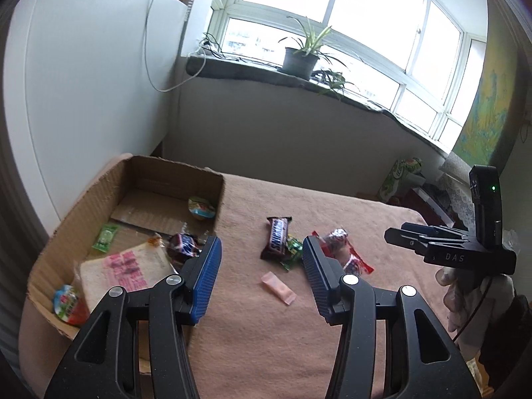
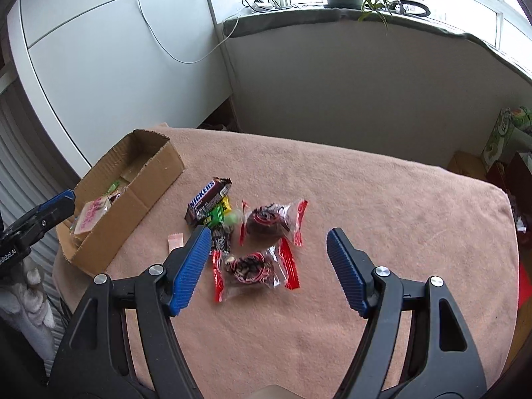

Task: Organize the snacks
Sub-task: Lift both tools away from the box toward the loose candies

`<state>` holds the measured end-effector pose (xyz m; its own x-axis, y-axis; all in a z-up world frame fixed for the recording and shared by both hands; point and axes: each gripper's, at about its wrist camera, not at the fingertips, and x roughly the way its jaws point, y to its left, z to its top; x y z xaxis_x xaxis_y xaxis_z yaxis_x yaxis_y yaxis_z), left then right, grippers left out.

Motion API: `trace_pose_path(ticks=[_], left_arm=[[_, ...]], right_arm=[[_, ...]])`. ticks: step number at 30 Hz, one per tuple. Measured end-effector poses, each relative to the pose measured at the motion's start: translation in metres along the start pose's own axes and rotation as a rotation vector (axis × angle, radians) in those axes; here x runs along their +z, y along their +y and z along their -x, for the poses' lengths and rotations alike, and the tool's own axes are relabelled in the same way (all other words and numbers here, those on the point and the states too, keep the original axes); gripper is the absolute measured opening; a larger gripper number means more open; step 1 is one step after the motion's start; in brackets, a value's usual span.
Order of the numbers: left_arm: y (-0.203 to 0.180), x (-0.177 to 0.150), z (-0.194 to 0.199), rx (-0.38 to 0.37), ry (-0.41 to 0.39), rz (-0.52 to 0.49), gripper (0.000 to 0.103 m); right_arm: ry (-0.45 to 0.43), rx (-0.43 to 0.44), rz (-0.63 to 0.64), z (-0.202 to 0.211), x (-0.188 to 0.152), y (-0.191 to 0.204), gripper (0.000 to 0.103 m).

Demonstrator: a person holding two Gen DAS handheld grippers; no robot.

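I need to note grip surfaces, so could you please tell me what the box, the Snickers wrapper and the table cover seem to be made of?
Box: brown corrugated cardboard, matte; a wavy cut edge shows.
Snickers wrapper: likely plastic film, glossy; it catches the light and is crimped at the end.
Table cover: pink fabric, seemingly fleece or towelling; matte, faintly fuzzy.

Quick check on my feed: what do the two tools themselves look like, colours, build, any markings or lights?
Both are black, with open triangular cut-outs in the linkage arms and silver pivot pins. The left tool and right tool carry blue ribbed pads. Seen from the left wrist, the right one shows white "DAS" lettering, a black upright module with a green light, and a thin black cable.
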<state>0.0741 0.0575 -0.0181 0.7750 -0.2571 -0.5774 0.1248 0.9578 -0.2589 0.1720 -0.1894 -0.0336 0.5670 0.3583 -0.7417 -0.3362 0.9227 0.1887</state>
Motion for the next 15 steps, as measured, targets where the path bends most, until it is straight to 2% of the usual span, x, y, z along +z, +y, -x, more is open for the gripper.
trace_pose_path(ticks=[6, 8, 11, 15], left_arm=[[-0.019, -0.024, -0.024, -0.027, 0.09, -0.009, 0.05], [-0.024, -0.03, -0.031, -0.036, 0.118, -0.018, 0.05], [-0.029, -0.037, -0.044, -0.039, 0.158, -0.03, 0.049], [-0.031, -0.045, -0.062, -0.034, 0.208, -0.035, 0.044]], right_arm=[[0.103, 0.091, -0.158, -0.023, -0.026, -0.016, 0.073], [0.132, 0.139, -0.204, -0.03, -0.032, -0.018, 0.064], [0.159, 0.19, -0.254, -0.041, -0.037, -0.018, 0.059], [0.173, 0.196, -0.27, -0.051, -0.036, -0.013, 0.054]])
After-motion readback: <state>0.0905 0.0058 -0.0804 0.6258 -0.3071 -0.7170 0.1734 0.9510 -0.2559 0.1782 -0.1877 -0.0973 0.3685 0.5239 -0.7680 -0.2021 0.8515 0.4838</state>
